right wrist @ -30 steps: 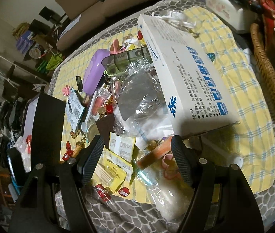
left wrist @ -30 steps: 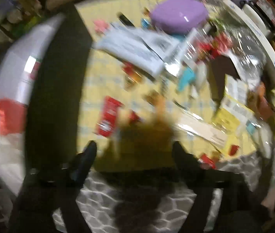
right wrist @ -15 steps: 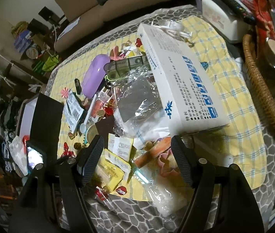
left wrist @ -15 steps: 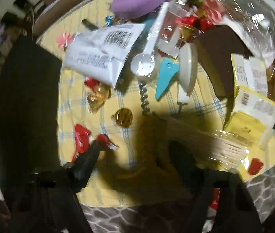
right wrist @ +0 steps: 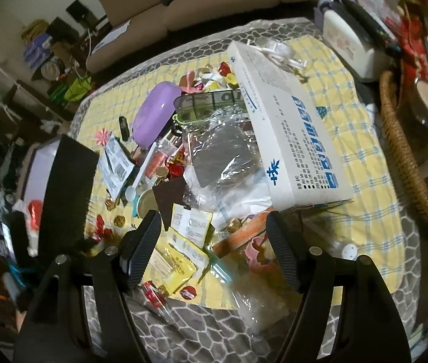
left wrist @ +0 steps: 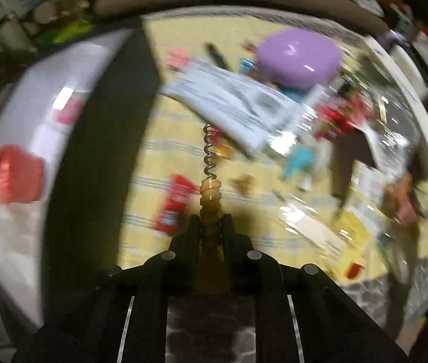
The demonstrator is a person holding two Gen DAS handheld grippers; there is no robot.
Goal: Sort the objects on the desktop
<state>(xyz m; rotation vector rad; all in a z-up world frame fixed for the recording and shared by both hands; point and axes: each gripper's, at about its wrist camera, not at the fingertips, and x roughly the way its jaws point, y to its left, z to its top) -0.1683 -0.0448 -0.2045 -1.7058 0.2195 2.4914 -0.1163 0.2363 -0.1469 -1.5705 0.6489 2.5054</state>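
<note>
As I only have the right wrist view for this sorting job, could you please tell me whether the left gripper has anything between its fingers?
Observer: Yes. The left gripper has its jaws closing on the amber handle of a corkscrew, which sits between the two fingers.
Operator: Thank you. Which way does its screw end point?
Observer: The metal spiral sticks straight out beyond the fingertips, away from the camera.

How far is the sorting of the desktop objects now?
Early stage. Nothing looks sorted yet. In hand: the left hand-held gripper is closing on a corkscrew. The right hand-held gripper hangs open, empty. Left: the purple case, white box and packets on the yellow cloth.
</note>
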